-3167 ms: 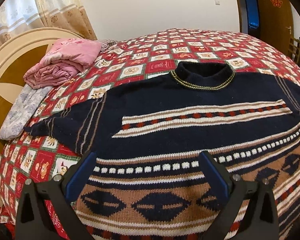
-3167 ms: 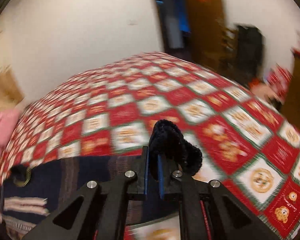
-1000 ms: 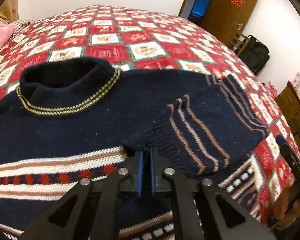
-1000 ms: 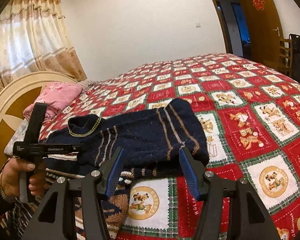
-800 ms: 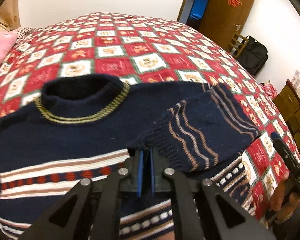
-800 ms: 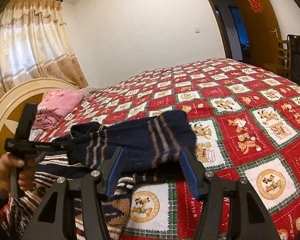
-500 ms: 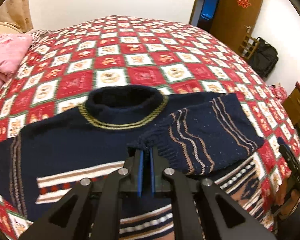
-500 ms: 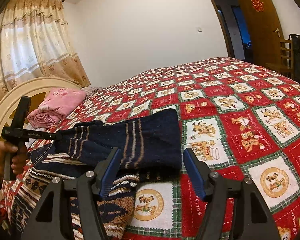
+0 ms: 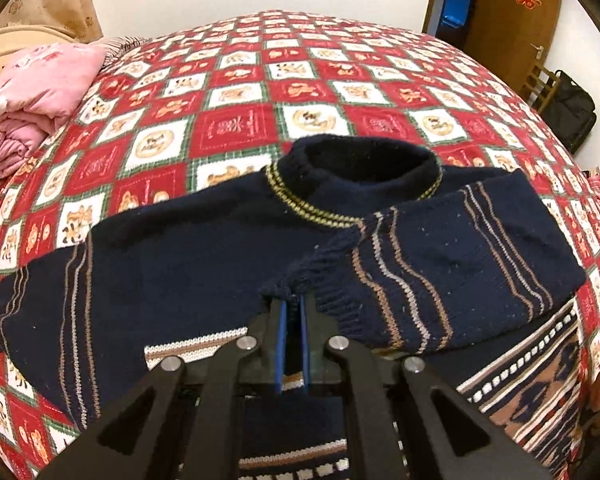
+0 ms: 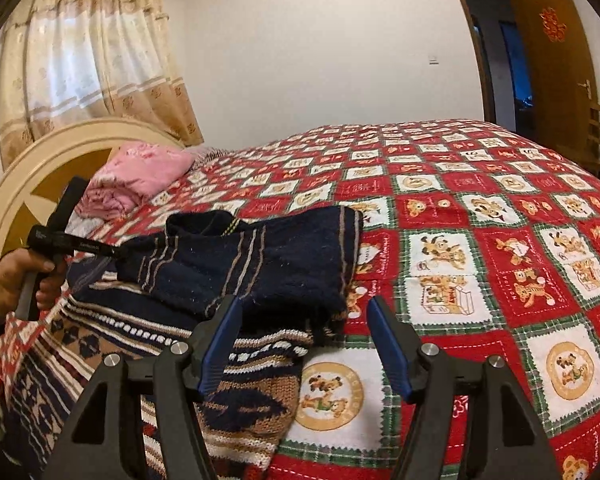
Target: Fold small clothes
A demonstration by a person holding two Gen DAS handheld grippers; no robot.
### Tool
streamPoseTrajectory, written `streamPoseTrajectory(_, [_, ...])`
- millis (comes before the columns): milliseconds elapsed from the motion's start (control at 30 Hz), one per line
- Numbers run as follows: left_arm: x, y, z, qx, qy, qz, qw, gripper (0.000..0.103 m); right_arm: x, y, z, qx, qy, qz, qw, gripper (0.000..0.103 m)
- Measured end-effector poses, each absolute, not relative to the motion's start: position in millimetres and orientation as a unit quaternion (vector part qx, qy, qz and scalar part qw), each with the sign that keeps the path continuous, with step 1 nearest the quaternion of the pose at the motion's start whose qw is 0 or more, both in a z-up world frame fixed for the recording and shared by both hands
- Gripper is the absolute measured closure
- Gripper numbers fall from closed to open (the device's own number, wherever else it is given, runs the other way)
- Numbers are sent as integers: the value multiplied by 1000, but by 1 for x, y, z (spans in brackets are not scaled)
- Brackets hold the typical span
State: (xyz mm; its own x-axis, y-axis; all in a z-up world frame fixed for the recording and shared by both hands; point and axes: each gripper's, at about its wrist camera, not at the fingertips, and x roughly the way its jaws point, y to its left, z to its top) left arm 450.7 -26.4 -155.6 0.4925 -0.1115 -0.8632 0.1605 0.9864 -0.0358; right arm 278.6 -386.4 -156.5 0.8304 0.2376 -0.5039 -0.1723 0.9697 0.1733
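Here, left tongs (image 9: 292,312) pinch sleeve cuff (image 9: 296,280).

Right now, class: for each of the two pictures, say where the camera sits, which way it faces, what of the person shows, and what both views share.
Left wrist: sits behind the left gripper, facing across the sweater toward the door; jaws shut on the sleeve cuff.
Right wrist: sits behind the right gripper, jaws open, low at the sweater's side, facing the headboard and curtain; the left hand shows.
Shared: sweater, folded sleeve, quilt, pink bedding.
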Motion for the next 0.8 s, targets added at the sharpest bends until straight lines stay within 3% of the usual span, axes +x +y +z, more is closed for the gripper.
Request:
streamPoseTrajectory(333, [458, -19, -159, 31, 498, -73, 863, 97, 325, -371, -151, 41, 318, 98, 942, 38])
streamPoseTrajectory(500, [464, -15, -173, 24, 504, -67, 861, 96, 342, -338, -193, -27, 417, 118, 901, 38])
streamPoseTrajectory(667, [469, -21, -189, 37, 507, -59, 859, 94, 330, -319, -184, -95, 411, 100, 901, 38])
streamPoseTrajectory(800, [464, -16, -186, 27, 500, -53, 864, 81, 323, -312, -164, -62, 371, 116, 919, 38])
